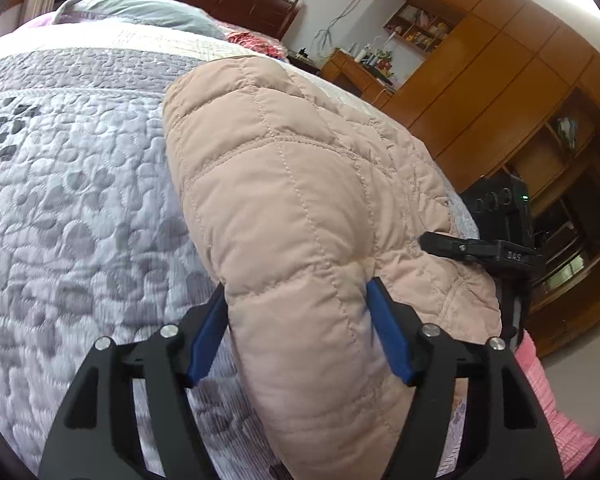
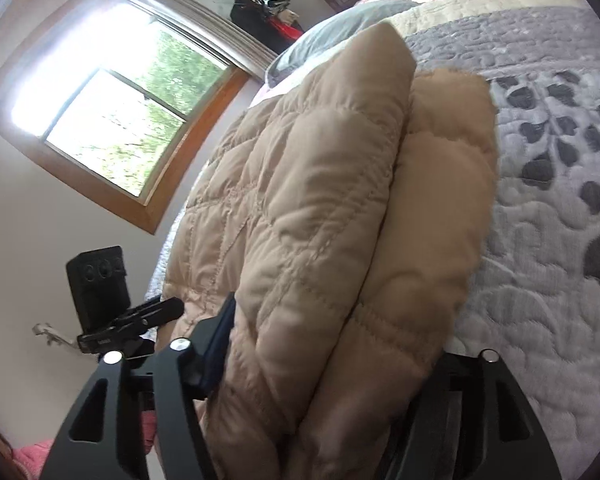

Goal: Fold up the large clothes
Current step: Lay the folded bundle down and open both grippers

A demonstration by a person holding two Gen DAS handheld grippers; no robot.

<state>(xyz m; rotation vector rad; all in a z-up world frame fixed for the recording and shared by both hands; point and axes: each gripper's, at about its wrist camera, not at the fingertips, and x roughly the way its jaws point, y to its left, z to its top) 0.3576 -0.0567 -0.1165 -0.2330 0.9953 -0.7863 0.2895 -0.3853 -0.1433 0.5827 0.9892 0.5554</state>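
Note:
A beige quilted puffer jacket lies folded lengthwise on the bed, its far end rounded. In the left wrist view my left gripper has a thick fold of it filling the gap between the blue pads, and the fabric bulges against both. In the right wrist view the jacket shows two stacked layers running away from me. My right gripper straddles that near end: the left pad lies against the fabric, while the jacket hides the right finger. Each gripper also shows at the side of the other's view.
A grey and white quilted bedspread with a leaf pattern covers the bed. A grey pillow and a dark headboard lie at the far end. Wooden wardrobes stand on one side and a window on the other. Pink cloth hangs at the bed's edge.

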